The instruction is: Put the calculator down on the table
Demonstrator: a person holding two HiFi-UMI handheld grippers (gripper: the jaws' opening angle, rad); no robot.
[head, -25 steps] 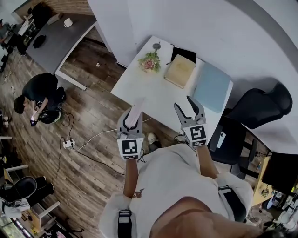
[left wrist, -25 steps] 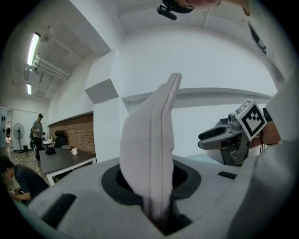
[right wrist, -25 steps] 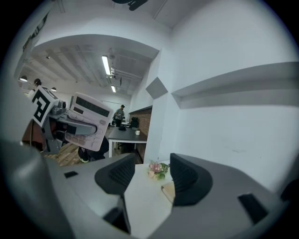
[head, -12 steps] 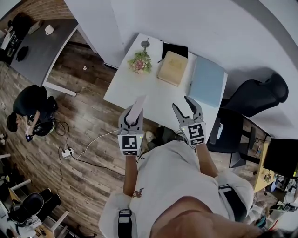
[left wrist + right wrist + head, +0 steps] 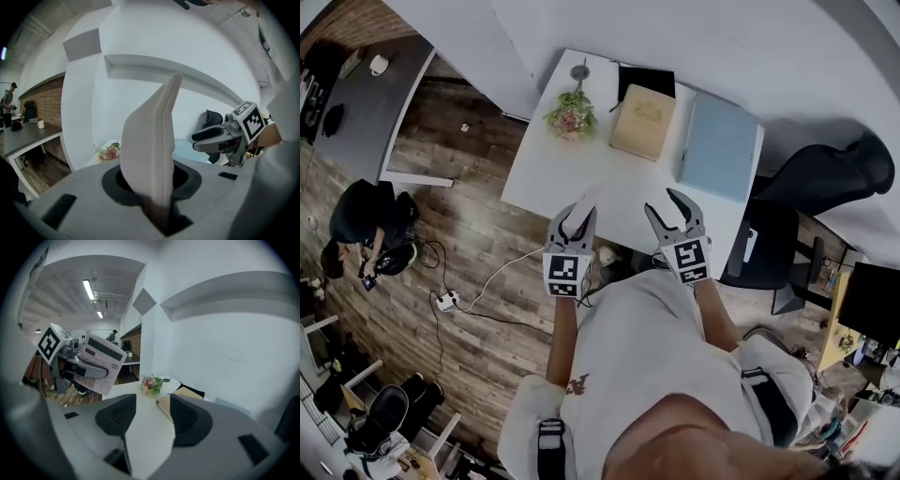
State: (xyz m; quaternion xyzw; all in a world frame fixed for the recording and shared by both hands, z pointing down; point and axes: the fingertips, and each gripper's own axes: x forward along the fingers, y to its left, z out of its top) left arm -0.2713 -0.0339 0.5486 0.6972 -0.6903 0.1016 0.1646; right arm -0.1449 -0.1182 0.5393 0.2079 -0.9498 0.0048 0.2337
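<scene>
A white calculator (image 5: 582, 208) stands edge-up between the jaws of my left gripper (image 5: 573, 228), which is shut on it just over the near edge of the white table (image 5: 609, 183). In the left gripper view the calculator (image 5: 152, 140) rises edge-on from the left gripper (image 5: 157, 187). The right gripper view shows its keys and display, the calculator (image 5: 101, 363) hanging at the left. My right gripper (image 5: 667, 208) is open beside it over the table's near edge. Nothing lies between its pads (image 5: 187, 420) but bare tabletop.
At the table's far side lie a small flower bunch (image 5: 570, 117), a tan book (image 5: 643, 122), a black notebook (image 5: 647, 80) and a light blue folder (image 5: 720, 145). A black chair (image 5: 834, 178) stands to the right. A person (image 5: 366, 225) crouches on the wooden floor at the left, near cables.
Both grippers have sunk and moved forward, from in front of the table to over its near edge. The calculator stays in the left gripper; the right stays open.
</scene>
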